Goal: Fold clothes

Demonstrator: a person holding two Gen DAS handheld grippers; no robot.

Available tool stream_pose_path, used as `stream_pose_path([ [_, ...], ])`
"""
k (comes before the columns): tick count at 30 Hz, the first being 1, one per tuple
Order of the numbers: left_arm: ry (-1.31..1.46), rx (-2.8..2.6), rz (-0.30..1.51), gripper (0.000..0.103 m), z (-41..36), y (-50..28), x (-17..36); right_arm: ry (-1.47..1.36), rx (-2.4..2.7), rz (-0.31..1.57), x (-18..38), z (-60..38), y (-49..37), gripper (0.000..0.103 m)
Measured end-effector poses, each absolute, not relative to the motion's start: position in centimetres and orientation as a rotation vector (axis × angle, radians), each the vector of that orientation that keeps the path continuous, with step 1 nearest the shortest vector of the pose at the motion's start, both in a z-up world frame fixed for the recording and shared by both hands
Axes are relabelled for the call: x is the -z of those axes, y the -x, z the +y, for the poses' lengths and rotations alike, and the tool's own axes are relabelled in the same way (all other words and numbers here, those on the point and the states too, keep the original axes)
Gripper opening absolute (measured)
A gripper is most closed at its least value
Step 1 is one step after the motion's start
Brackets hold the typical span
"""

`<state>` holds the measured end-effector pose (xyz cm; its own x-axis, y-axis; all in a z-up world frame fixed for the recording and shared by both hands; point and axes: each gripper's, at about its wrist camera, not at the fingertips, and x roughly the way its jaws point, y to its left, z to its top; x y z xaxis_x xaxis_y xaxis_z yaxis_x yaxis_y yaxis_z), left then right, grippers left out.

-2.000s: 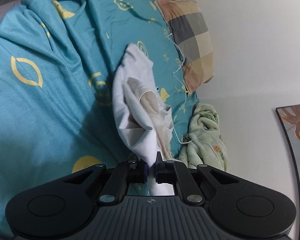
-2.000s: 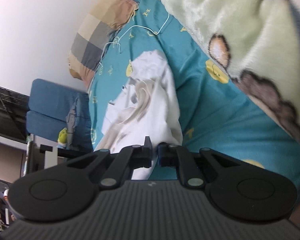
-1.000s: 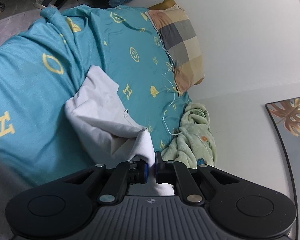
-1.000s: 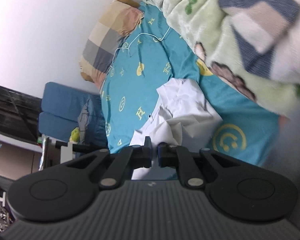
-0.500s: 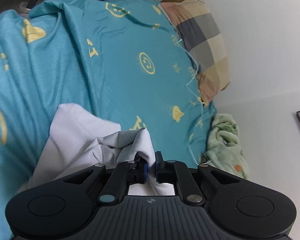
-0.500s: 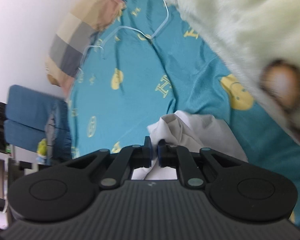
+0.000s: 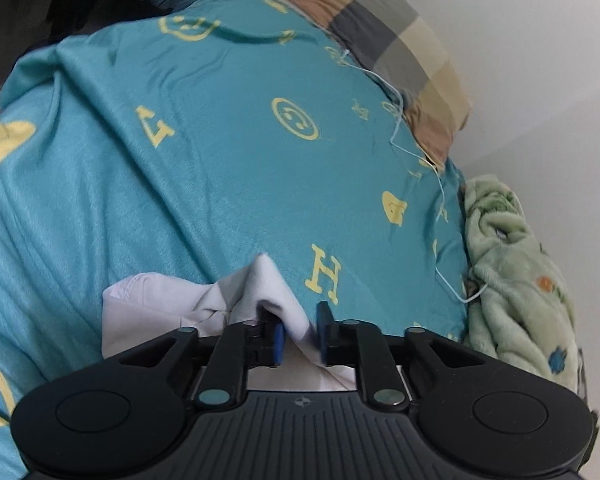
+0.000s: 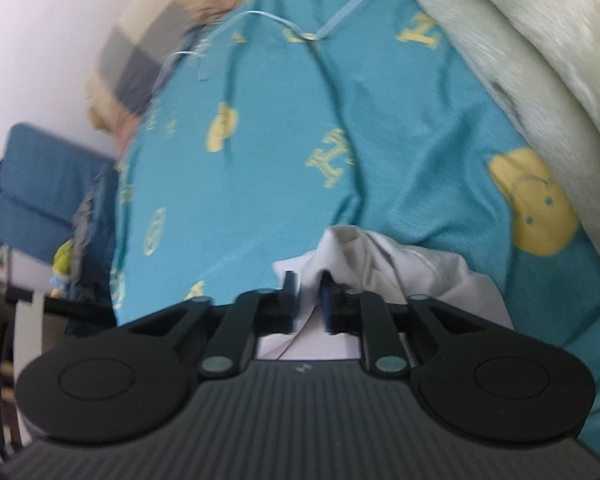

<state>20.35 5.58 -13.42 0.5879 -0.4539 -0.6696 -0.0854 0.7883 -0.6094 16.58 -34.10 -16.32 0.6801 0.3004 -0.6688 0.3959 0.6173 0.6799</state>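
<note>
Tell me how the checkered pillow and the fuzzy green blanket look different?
The checkered pillow has flat squares of grey, tan and pink; the green blanket is pale green with small coloured pictures. The pillow looks smooth and puffed, while the blanket is fuzzy and crumpled in a heap. Both sit along the wall edge of the teal bedsheet.

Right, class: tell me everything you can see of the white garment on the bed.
The white garment is thin, plain, woven-looking cloth, crumpled in soft folds on the teal patterned bedsheet. A peaked fold rises between the fingers of the left gripper, whose jaws stand apart; another fold sits in the gap of the right gripper. A thin dark thread trails from it there. Its shape and type cannot be told.
</note>
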Motion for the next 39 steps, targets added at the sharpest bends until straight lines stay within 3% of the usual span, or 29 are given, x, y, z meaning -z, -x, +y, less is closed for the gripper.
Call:
stream_pose_path([
  [2, 0.585, 0.247, 0.892, 0.053, 5.3, -19.5, 12.3, -0.932, -0.002, 0.824, 15.7, -33.9, -16.1, 0.061],
  [5, 0.486, 0.268, 0.824, 0.059, 4.8, -17.9, 10.4, -0.886, -0.087, 0.782, 14.3, -33.2, -15.4, 0.062],
  [10, 0.296, 0.286, 0.792, 0.060, 2.7, -17.2, 9.7, -0.550, -0.101, 0.745, 12.2, -30.9, -16.1, 0.061],
  [13, 0.222, 0.273, 0.813, 0.060, 1.9, -17.6, 10.7, -0.415, -0.081, 0.760, 12.7, -30.2, -17.3, 0.055],
  [15, 0.206, 0.265, 0.835, 0.059, 1.9, -18.2, 11.6, -0.400, -0.066, 0.785, 13.7, -30.4, -18.1, 0.040],
  [19, 0.183, 0.254, 0.869, 0.059, 1.8, -19.5, 13.3, -0.374, -0.055, 0.822, 15.6, -30.3, -19.3, 0.029],
  [28, 0.148, 0.266, 0.867, 0.059, 1.4, -19.5, 13.5, -0.363, -0.056, 0.814, 15.2, -29.7, -19.0, 0.028],
  [39, 0.111, 0.304, 0.807, 0.059, 0.7, -13.7, 9.6, -0.326, -0.117, 0.779, 12.1, -28.7, -14.2, 0.028],
])
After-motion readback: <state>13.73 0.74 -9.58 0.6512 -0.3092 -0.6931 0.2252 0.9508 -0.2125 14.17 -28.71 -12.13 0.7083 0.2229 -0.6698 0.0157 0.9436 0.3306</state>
